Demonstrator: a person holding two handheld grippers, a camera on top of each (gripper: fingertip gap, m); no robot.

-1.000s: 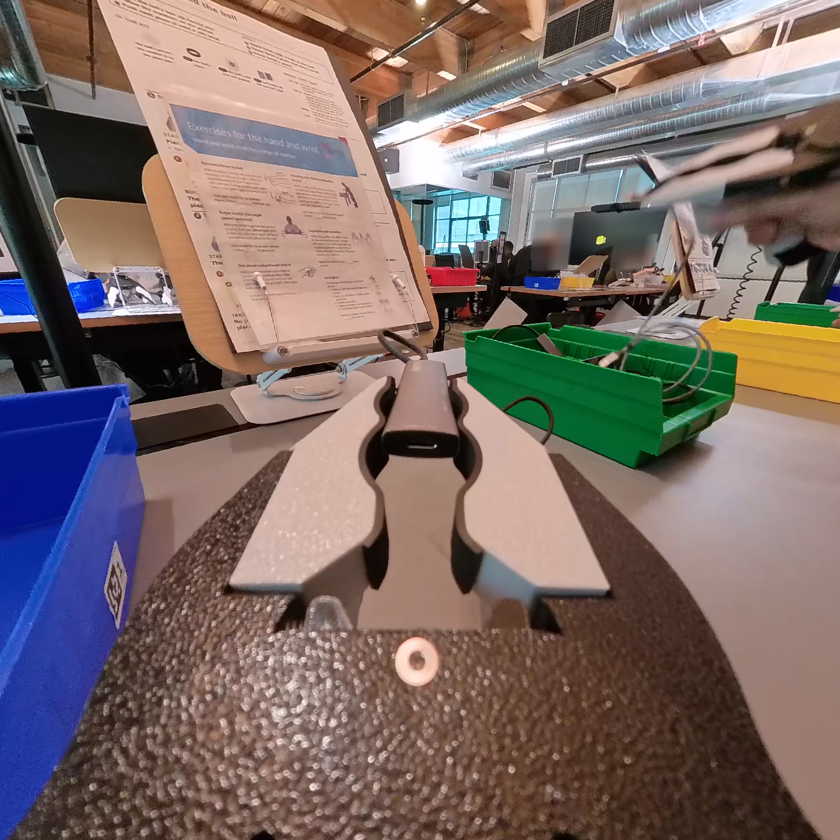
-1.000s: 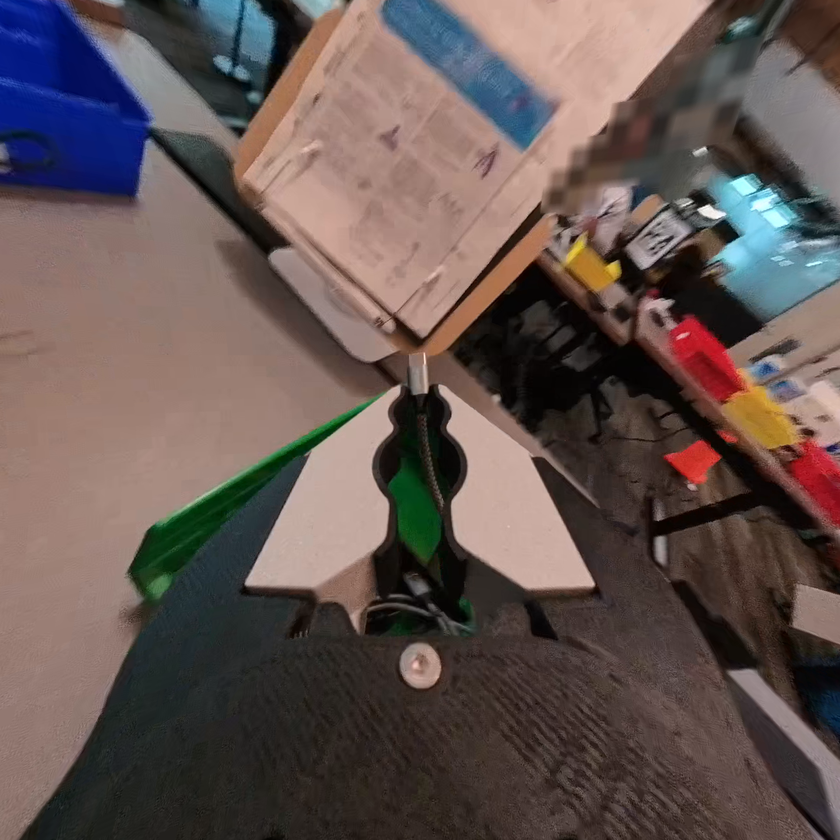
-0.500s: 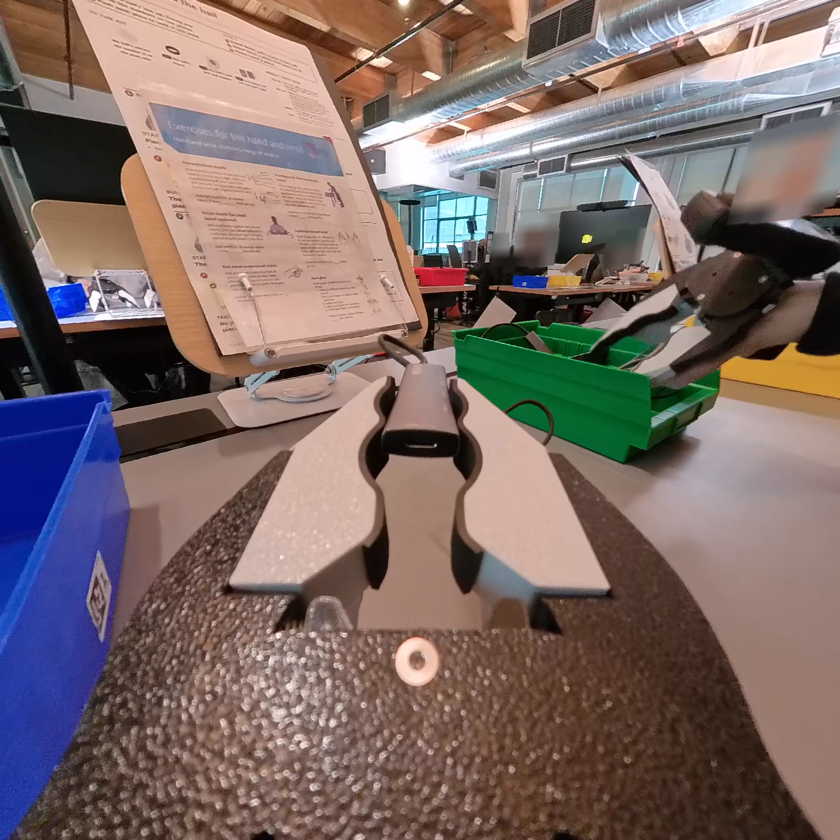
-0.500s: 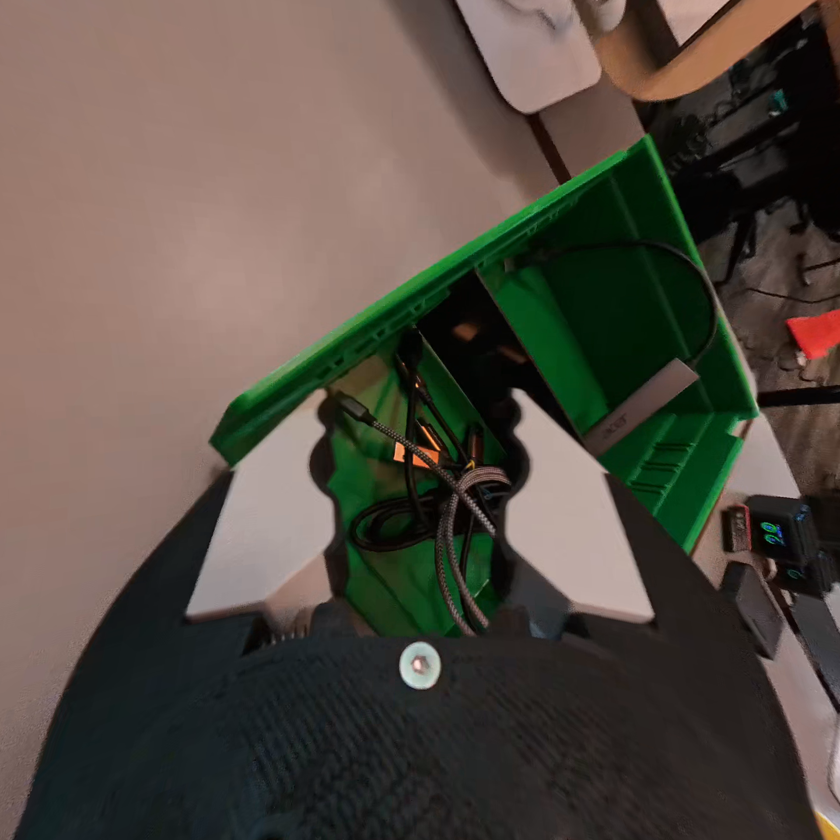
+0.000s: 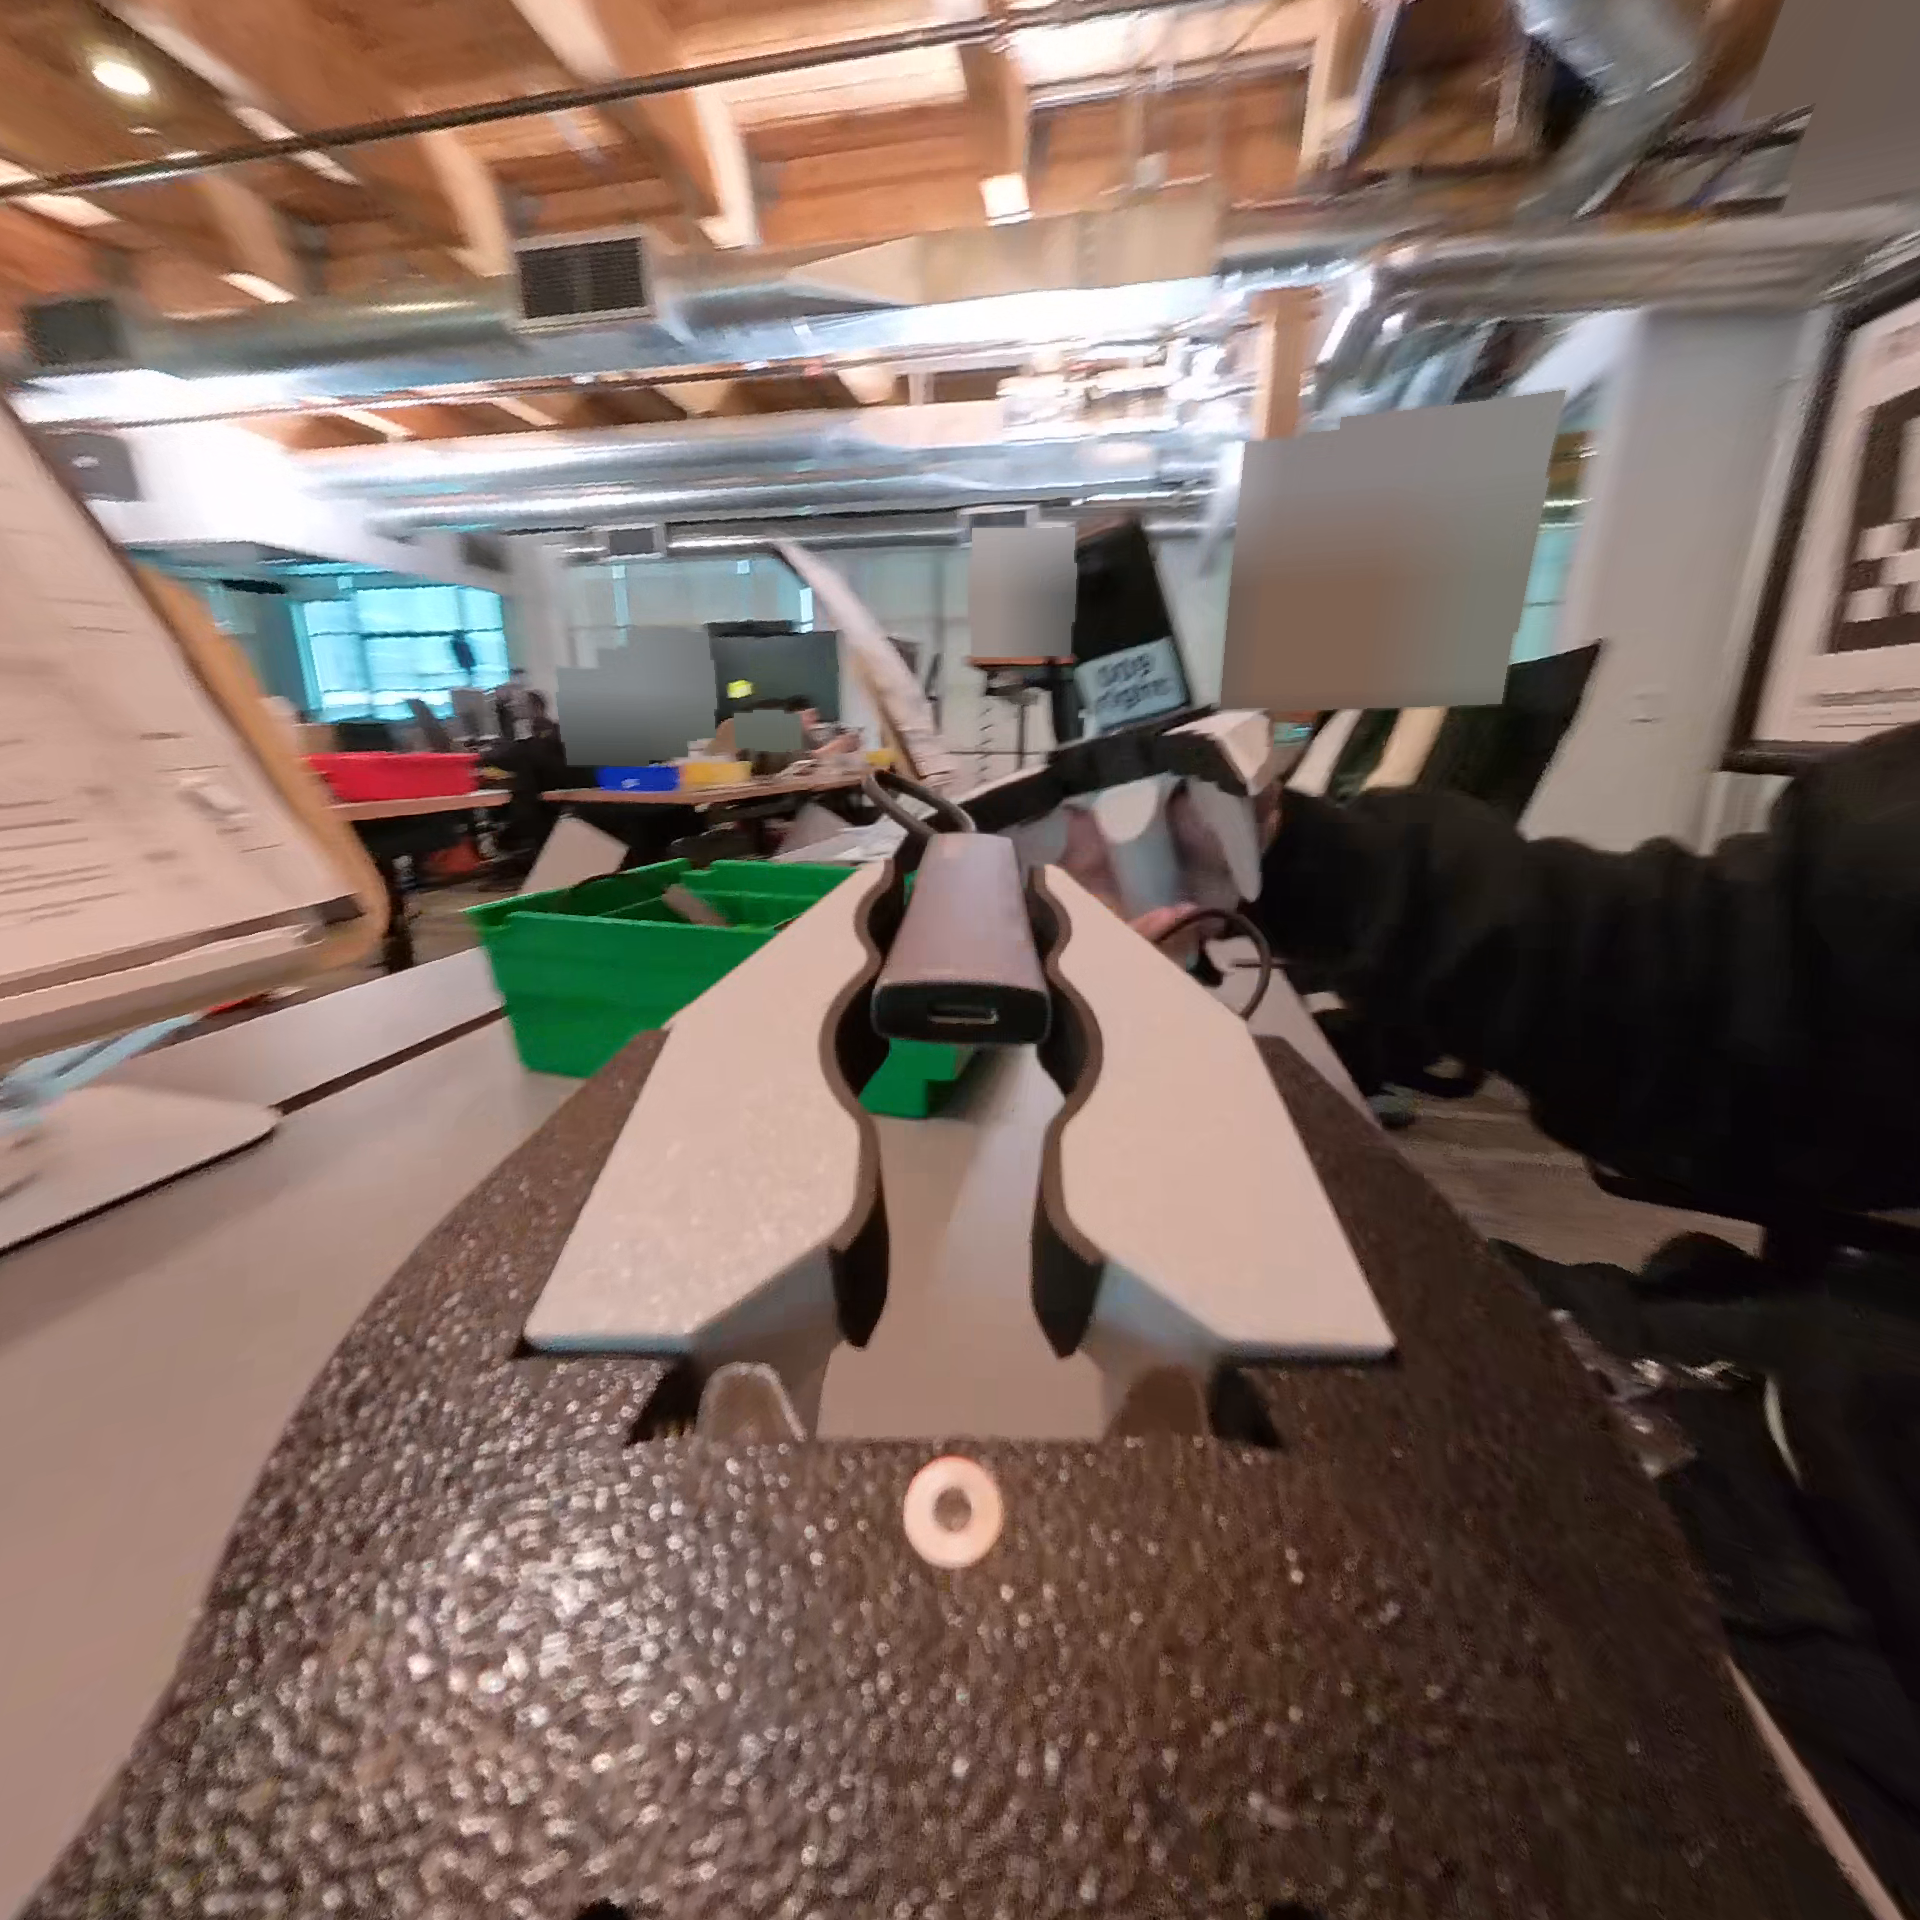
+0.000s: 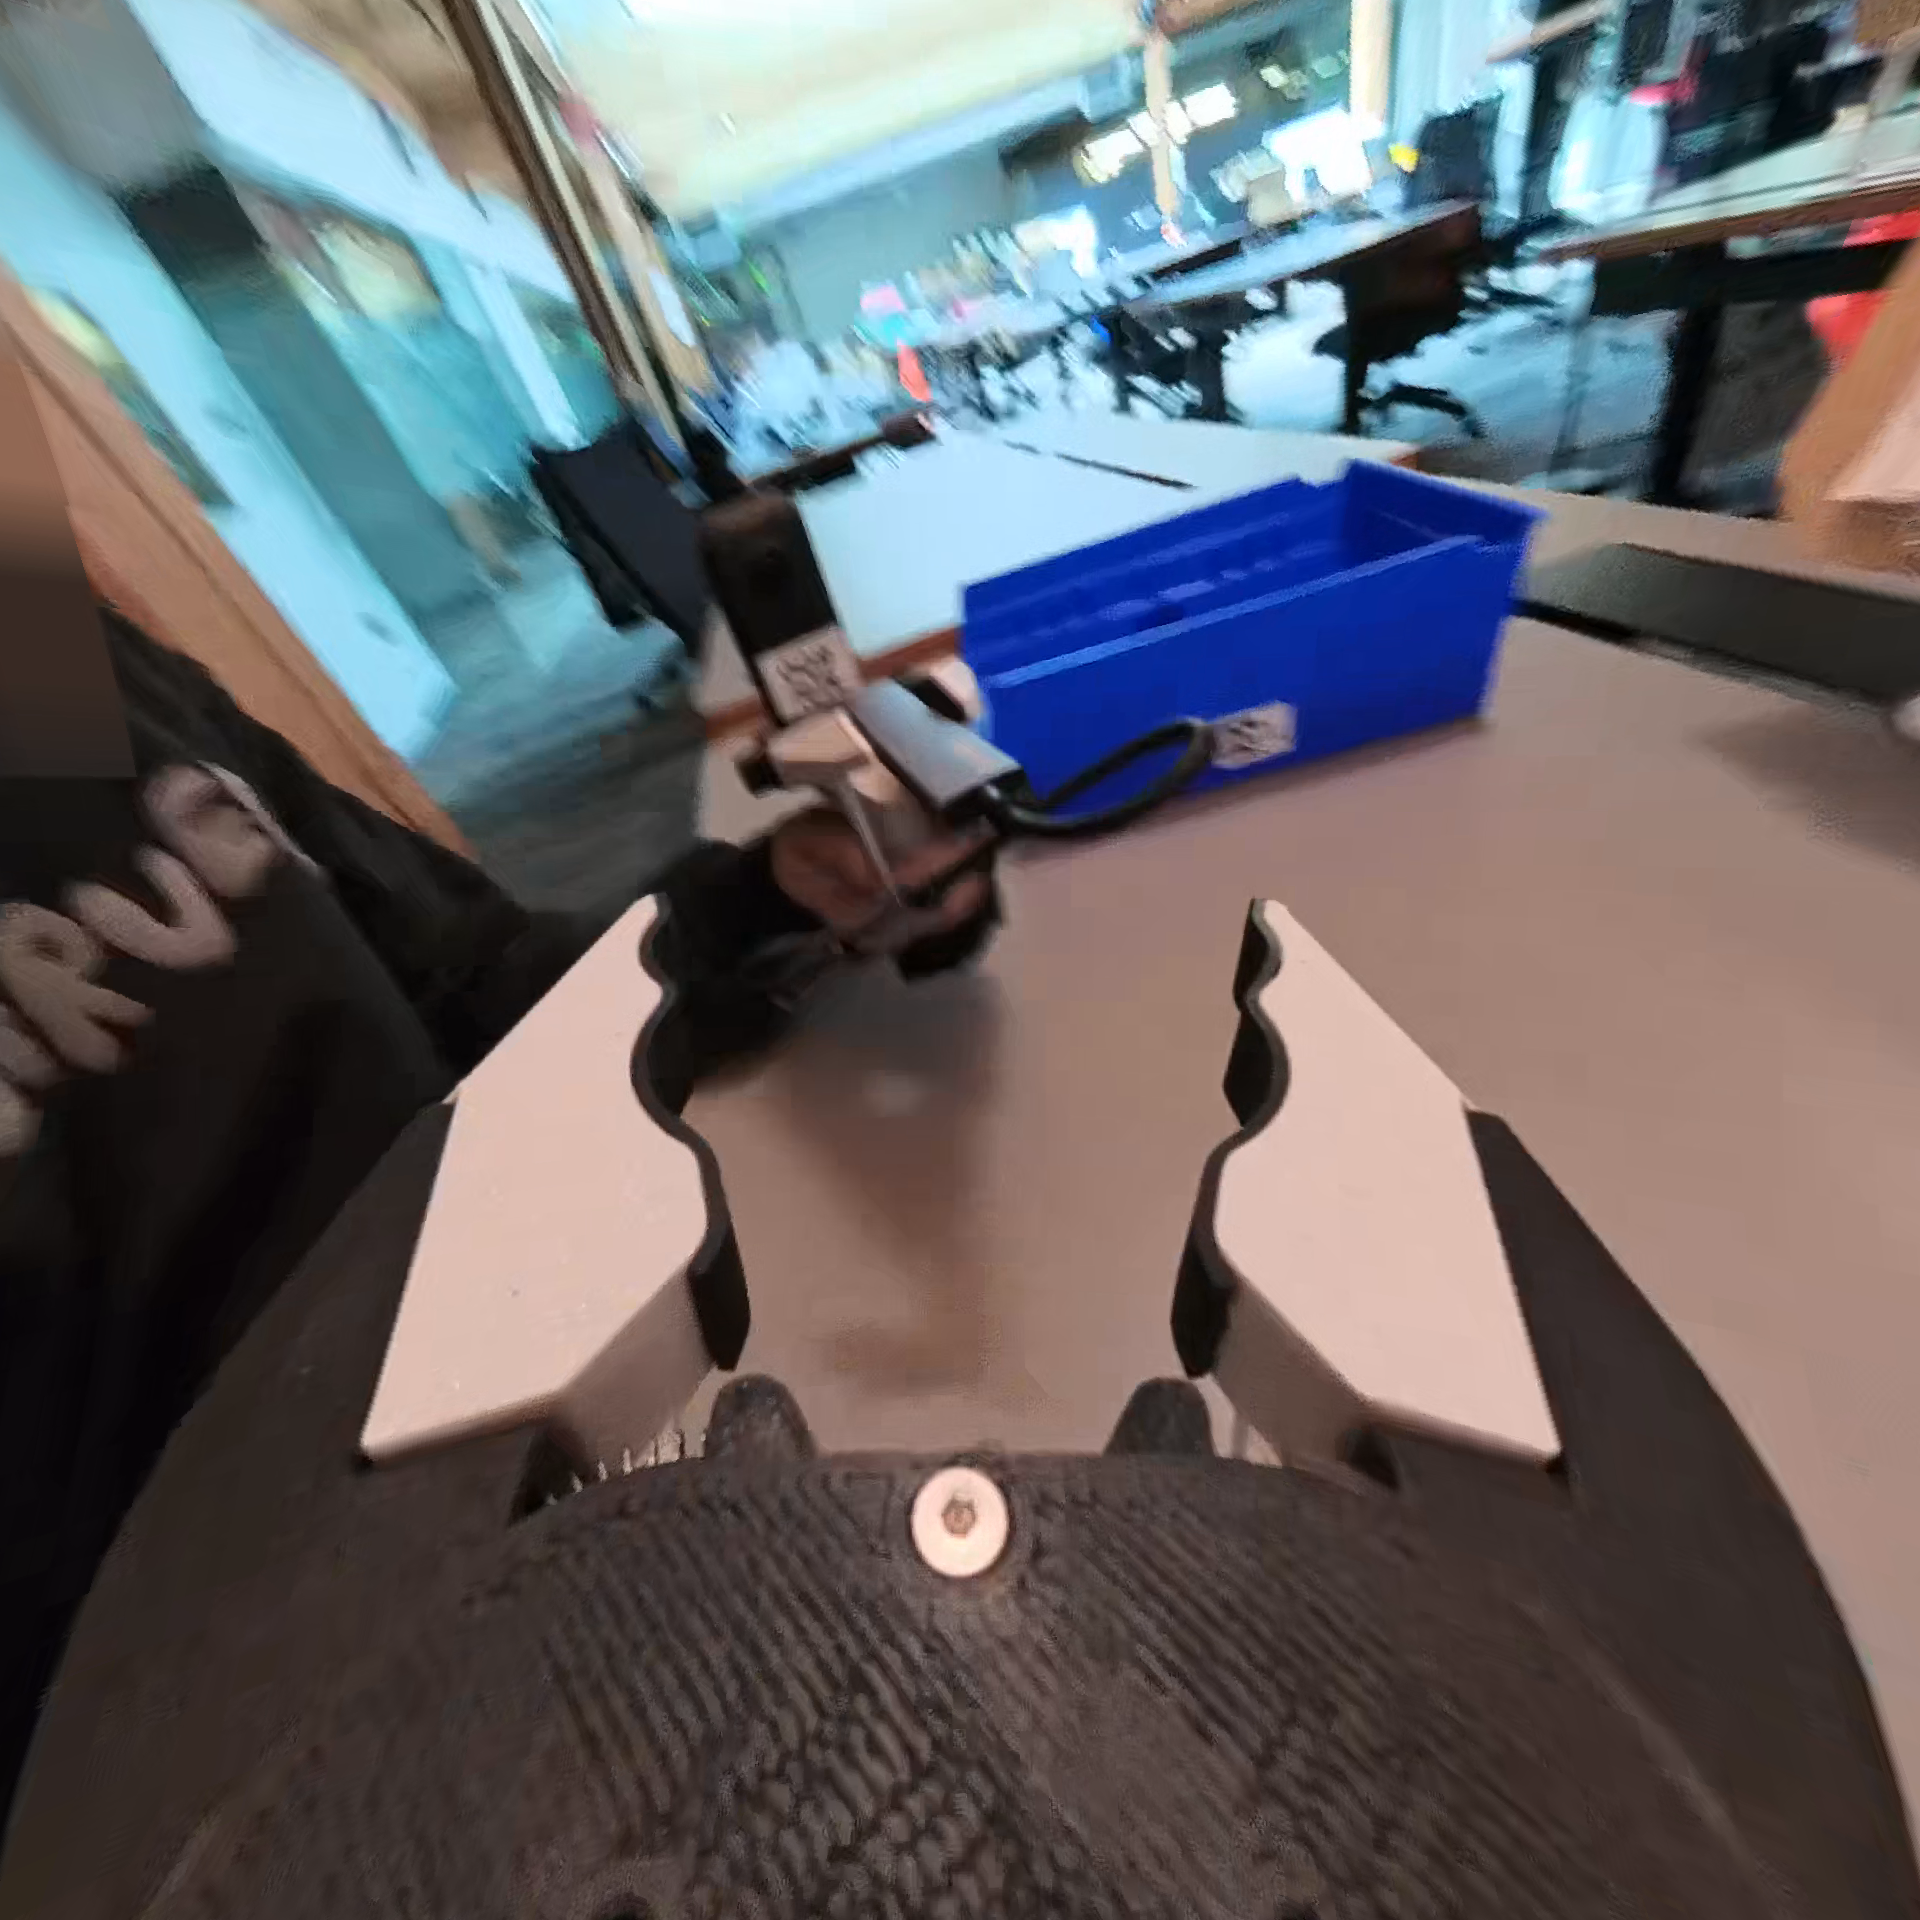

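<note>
Adapter [image 5: 956, 951], dark grey with a port facing the camera, is clamped between the left tongs [image 5: 958, 997] above the worktop [image 5: 312, 1195], its black cable [image 6: 1117, 784] looping off the far end. Right tongs [image 6: 951, 1039] are spread wide with nothing gripped, pointed across the worktop at the left tongs. Green bin [image 5: 613, 971] sits behind the adapter, blue bin [image 6: 1247, 623] behind the left tongs.

The adapter [image 5: 958, 940] had a smooth, matt metal-looking shell. Both bins, green [image 5: 623, 966] and blue [image 6: 1247, 613], were glossy plastic. The table [image 6: 1455, 935] looked smooth and matt, possibly laminate. The ceiling beams [image 5: 644, 135] were bare wood.
</note>
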